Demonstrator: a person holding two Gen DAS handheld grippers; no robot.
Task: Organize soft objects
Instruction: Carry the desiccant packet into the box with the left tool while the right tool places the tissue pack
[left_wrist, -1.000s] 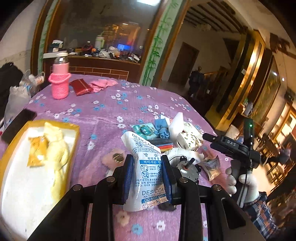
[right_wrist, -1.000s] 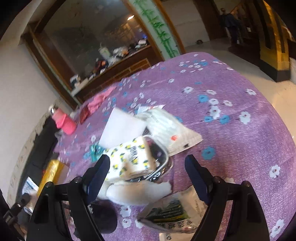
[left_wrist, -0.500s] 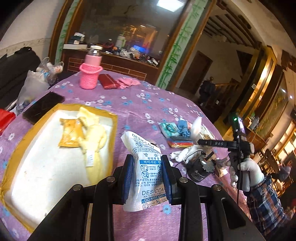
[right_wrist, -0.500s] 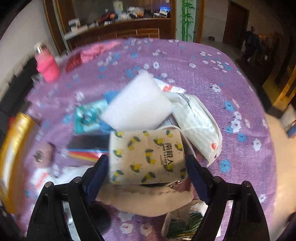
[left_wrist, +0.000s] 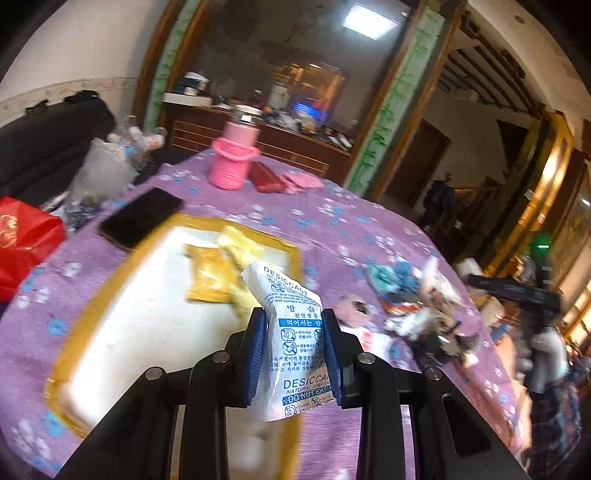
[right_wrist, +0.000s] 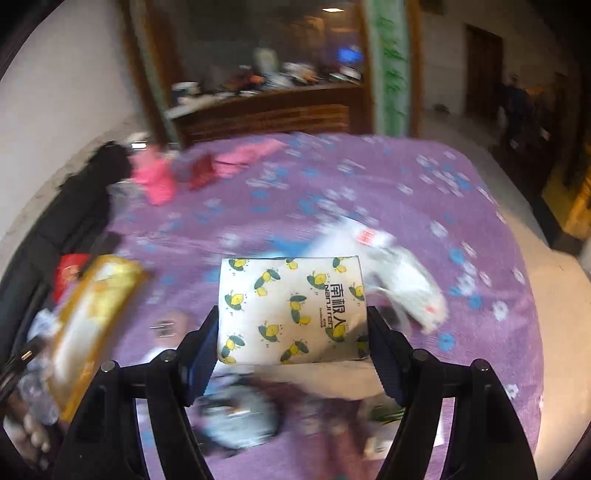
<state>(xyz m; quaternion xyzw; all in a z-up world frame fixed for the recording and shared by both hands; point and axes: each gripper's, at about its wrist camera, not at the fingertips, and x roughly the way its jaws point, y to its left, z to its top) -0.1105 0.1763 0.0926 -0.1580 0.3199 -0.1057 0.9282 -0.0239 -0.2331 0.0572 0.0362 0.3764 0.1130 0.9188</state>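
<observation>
While the left gripper (left_wrist: 293, 349) clamps a white desiccant packet (left_wrist: 291, 343) above the near right edge of the yellow-rimmed tray (left_wrist: 92, 314) on the counter (left_wrist: 332, 221), the right gripper (right_wrist: 291, 332) works elsewhere. Its jaws have just been closing, and they now press both sides of a lemon-print tissue pack (right_wrist: 291, 310) held over the clutter.

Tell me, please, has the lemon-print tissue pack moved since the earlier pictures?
Yes. The tissue pack has been lifted off the pile between the right gripper's closing fingers, above the purple tablecloth.

"DESICCANT", "NATURAL MINERAL" and "DO NOT EAT" in blue, plus Korean lines, on white paper sachet (left_wrist: 291, 339); "NAN JI REN" on lemon-printed white tissue pack (right_wrist: 291, 308).
</observation>
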